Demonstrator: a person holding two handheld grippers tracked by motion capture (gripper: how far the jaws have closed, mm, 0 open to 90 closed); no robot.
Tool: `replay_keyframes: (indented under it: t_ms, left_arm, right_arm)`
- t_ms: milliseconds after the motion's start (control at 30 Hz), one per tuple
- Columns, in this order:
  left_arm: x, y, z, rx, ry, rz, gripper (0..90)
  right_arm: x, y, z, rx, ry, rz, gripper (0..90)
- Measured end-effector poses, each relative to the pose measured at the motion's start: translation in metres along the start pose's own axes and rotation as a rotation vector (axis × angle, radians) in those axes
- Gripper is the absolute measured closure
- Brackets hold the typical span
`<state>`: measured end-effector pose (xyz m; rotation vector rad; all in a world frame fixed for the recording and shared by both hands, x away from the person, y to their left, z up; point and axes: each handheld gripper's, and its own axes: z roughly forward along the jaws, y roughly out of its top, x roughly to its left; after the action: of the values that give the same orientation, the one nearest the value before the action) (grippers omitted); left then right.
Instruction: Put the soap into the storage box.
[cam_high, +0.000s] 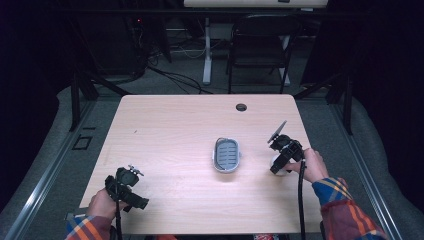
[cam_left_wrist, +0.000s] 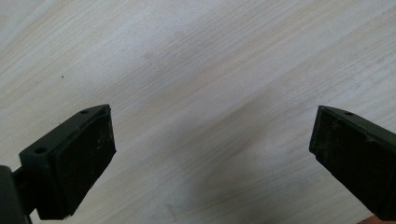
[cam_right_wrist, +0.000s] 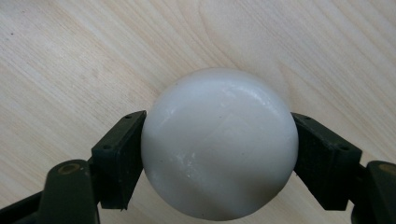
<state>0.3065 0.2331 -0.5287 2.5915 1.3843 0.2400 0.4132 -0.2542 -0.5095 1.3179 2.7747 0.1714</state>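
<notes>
- Right tongs (cam_right_wrist: 219, 154) first: both jaws are pressed against the flanks of a smooth white ball (cam_right_wrist: 219, 144), pinching it squarely across its widest part.
- In the high view those right tongs (cam_high: 281, 167) sit near the right edge of the surface (cam_high: 175, 130), with the white ball (cam_high: 279, 171) peeking out pale beneath them; it looks low, at or just above the wood, and I can't tell whether it touches.
- Left tongs (cam_left_wrist: 210, 154) are spread wide, nothing between the jaws, just bare wood grain below.
- From above, the left tongs (cam_high: 131, 192) rest at the near left corner, well apart from everything else.
- In the middle of the surface lies a small grey tray (cam_high: 227, 155) with a slatted floor, and it looks empty.
- Progress call: the grasp is made, so that part looks done. What seems left is carrying the ball leftward to the tray and letting go over it, though that destination is my guess.
- View against view: the right gripper view gives the jaw contact on the ball in crisp detail, which the high view blurs into a pale patch.
- The high view alone lays out the tray, both hands in plaid sleeves (cam_high: 345, 205), and the gap between ball and tray.
</notes>
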Motion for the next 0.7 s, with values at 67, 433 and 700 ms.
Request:
replay_keyframes:
  t_ms: [67,433,700]
  left_arm:
    - [0.0,0.0,0.0,0.0,0.001,0.0,0.0]
    - [0.0,0.0,0.0,0.001,-0.001,-0.001,0.0]
    - [0.0,0.0,0.0,0.001,-0.002,-0.001,0.0]
  right_arm:
    - [0.002,0.002,0.0,-0.009,0.0,0.0,24.1]
    - [0.009,0.014,-0.001,0.001,0.0,-0.041,24.1]
    - [0.016,0.024,-0.002,0.005,0.005,-0.066,24.1]
